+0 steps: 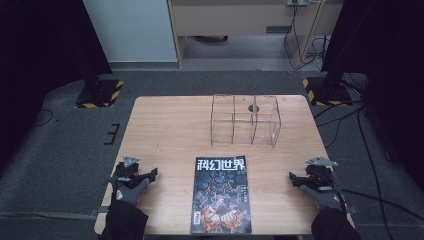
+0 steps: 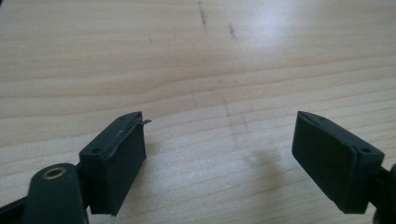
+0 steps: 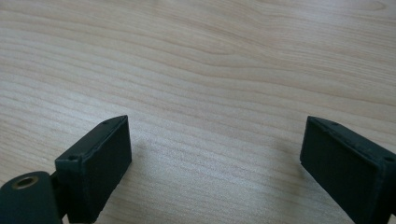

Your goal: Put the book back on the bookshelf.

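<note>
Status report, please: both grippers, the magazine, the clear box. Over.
Left gripper open, right gripper open, fingers empty, low over the table. Magazine flat between them, untouched. Clear organizer empty behind it. Nothing in the way.

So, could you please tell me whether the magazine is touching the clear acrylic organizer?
Apart. In the high view, bare wooden table shows between the magazine and the clear organizer.

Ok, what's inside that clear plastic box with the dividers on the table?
The clear box looks empty: through its walls only the wooden table shows. A dark round spot sits near its back; whether that is a hole or an object, I cannot tell.
</note>
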Tool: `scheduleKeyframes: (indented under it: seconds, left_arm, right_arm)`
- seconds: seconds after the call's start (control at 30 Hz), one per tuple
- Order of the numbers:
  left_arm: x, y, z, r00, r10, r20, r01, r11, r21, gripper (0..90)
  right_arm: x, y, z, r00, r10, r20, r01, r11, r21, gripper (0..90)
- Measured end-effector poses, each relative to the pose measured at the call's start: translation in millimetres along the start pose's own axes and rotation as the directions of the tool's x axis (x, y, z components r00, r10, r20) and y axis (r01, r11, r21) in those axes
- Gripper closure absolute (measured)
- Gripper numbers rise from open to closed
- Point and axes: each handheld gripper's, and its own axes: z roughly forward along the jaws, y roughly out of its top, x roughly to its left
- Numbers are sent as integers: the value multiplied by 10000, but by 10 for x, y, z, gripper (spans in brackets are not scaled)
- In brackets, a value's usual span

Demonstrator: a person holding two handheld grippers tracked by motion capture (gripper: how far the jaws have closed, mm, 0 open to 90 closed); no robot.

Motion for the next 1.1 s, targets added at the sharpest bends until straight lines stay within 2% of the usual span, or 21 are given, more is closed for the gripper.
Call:
scheduleKeyframes:
  seconds: [0.03, 0.13, 0.17, 0.2, 0.3, 0.4, 0.43, 0.53, 0.77, 1.1]
  left_arm:
    - [-18, 12, -20, 9999, 108, -25, -108, 9999, -81, 175]
    - [-52, 31, -53, 9998, 189, 27, -188, 9995, -251, 175]
    - [-64, 37, -67, 9998, 174, 94, -171, 9992, -358, 174]
    - [-88, 41, -85, 9997, 143, 200, -134, 9989, -453, 173]
    - [-127, 45, -109, 9994, 9, 358, 10, 9985, -541, 173]
    - [-160, 55, -130, 9990, 11, 455, 19, 9979, -652, 174]
    - [-197, 69, -153, 9988, 90, 471, -54, 9972, -747, 174]
    - [-236, 80, -175, 9984, 61, 567, -12, 9963, -862, 176]
    - [-386, 121, -233, 9958, 346, 845, -240, 9921, -1228, 176]
    - [-557, 140, -303, 9899, 528, 1316, -339, 9893, -1419, 181]
  right_arm:
    - [8, 5, -11, 10000, 43, 3, -43, 10000, 78, 92]
    - [9, 19, -54, 9999, 147, -84, -148, 9998, -156, 103]
    - [15, 30, -82, 9991, 376, -220, -382, 9989, -271, 103]
    - [26, 52, -141, 9964, 601, -596, -636, 9963, -578, 102]
    - [82, 88, -228, 9914, 838, -1009, -929, 9917, -890, 98]
    - [136, 112, -278, 9913, 708, -1106, -833, 9902, -1124, 97]
    - [194, 142, -317, 9899, 647, -1260, -809, 9885, -1281, 95]
    - [243, 178, -348, 9893, 623, -1317, -808, 9868, -1401, 94]
    - [295, 237, -435, 9887, 711, -1321, -945, 9791, -1800, 87]
    - [370, 314, -523, 9865, 673, -1495, -996, 9703, -2205, 88]
